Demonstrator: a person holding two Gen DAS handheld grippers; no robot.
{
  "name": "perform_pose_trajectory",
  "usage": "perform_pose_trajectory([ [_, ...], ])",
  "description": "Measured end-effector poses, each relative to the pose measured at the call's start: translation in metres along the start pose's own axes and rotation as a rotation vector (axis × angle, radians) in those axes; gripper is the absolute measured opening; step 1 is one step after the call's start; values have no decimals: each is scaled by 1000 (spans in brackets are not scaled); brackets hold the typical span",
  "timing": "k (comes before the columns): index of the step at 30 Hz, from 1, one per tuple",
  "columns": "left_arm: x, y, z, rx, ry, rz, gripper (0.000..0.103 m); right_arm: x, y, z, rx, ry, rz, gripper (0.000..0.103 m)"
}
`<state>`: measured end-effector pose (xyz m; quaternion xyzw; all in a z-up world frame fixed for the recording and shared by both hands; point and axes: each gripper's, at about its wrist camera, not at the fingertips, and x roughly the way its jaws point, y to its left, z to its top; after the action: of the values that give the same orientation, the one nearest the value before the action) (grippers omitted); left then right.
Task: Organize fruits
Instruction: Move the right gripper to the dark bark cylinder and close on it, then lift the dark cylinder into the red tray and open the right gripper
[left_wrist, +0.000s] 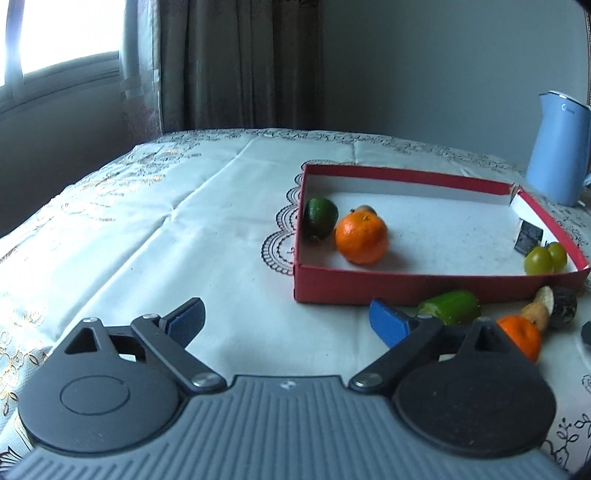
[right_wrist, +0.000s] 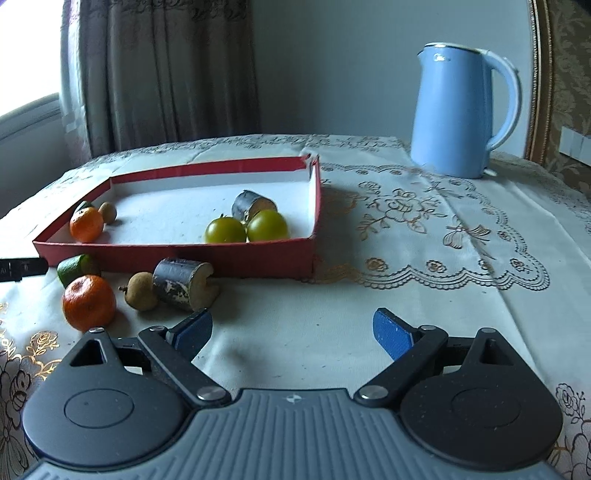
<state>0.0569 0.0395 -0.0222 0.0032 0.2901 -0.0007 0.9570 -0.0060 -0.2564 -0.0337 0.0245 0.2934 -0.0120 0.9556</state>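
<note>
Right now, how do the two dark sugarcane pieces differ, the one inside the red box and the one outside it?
The sugarcane piece in the box lies in the red box, behind two green tomatoes; the sugarcane piece on the cloth lies on the tablecloth in front of the box, beside a longan. The outer piece shows a notched, broken cut end; the inner one's cut face looks flat. Both have dark skin and a pale core.
</note>
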Motion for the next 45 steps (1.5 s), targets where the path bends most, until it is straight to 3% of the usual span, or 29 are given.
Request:
perform_pose_trajectory([
  [14,15,9,-2,-37,58,-44,100,-4,40,17,64,-48,71,94],
  [17,15,9,-2,-39,59,-50,102,1,49,18,58,-40,74,84],
  [19,15,8,-2,-38,61,-54,103,5,53,19,61,-33,68,70],
  [23,15,9,-2,-43,60,-56,103,12,51,21,108,-14,90,58],
  [34,14,10,-2,-53,57,-64,103,12,58,22,117,-18,112,42],
  [45,14,11,-2,-58,55,-66,103,8,45,19,171,15,119,34],
])
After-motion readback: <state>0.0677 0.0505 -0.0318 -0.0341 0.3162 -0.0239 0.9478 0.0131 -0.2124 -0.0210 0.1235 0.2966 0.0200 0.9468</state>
